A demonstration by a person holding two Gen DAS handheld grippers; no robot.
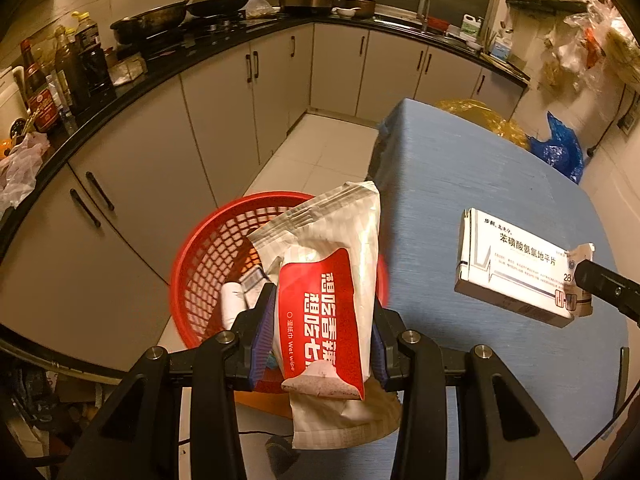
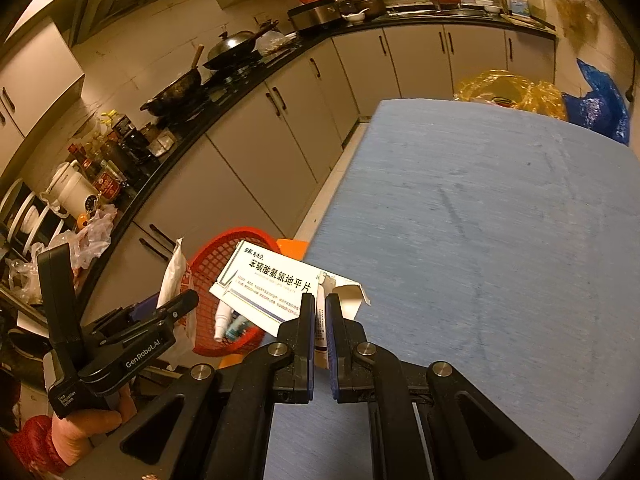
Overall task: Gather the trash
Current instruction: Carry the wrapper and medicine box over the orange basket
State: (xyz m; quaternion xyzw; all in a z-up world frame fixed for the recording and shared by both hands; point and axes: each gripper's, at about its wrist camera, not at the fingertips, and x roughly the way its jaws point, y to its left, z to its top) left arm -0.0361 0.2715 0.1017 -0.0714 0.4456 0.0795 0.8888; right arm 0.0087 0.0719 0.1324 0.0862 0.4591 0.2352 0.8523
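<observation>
My left gripper (image 1: 322, 308) is shut on a red and white wet-wipe packet (image 1: 324, 296), held upright above the red mesh basket (image 1: 208, 256) on the floor. The basket holds a few small items, one a white tube (image 1: 233, 304). My right gripper (image 2: 320, 312) is shut on the torn end flap of a white medicine box (image 2: 266, 284), which hangs over the left edge of the blue table (image 2: 480, 220). In the left wrist view the box (image 1: 516, 264) and a right fingertip (image 1: 600, 280) show at the right. The left gripper (image 2: 176, 308) with the packet (image 2: 172, 276) shows in the right wrist view.
A black counter (image 1: 168, 68) with pans, sauce bottles and cabinets below curves along the left and back. Yellow (image 2: 508, 92) and blue plastic bags (image 2: 600, 100) lie beyond the table's far end. White floor tiles (image 1: 320, 152) run between cabinets and table. A hand (image 2: 84, 428) holds the left gripper.
</observation>
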